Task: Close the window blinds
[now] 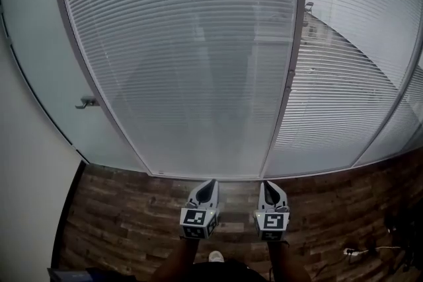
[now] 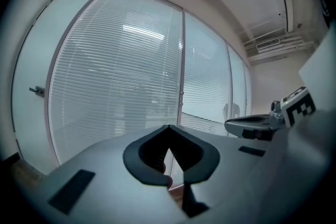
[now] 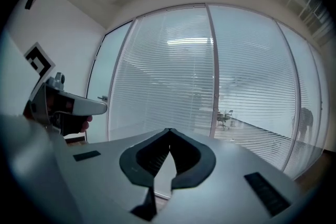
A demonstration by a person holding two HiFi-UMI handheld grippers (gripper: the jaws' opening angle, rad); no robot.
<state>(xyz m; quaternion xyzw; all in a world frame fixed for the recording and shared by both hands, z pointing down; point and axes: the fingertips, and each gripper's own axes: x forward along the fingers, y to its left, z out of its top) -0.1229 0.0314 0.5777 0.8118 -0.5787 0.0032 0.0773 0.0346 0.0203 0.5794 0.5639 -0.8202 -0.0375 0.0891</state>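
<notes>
White slatted blinds (image 1: 192, 56) hang behind a glass wall, their slats partly open, so a room shows dimly through them. A second blind panel (image 1: 350, 89) hangs to the right of a grey mullion (image 1: 285, 96) that carries a small knob (image 1: 291, 73). My left gripper (image 1: 210, 184) and right gripper (image 1: 268, 185) are held side by side low in the head view. Both point at the foot of the glass, short of it, and both are shut and empty. The left gripper view looks past its shut tips (image 2: 168, 126) at the blinds (image 2: 115, 76). The right gripper view shows shut tips (image 3: 169, 129).
A frosted glass door (image 1: 46, 49) with a lever handle (image 1: 86, 102) stands left of the blinds, beside a white wall (image 1: 26, 168). The floor (image 1: 132, 208) is dark wood planks. A cable and plug (image 1: 353, 251) lie at the lower right.
</notes>
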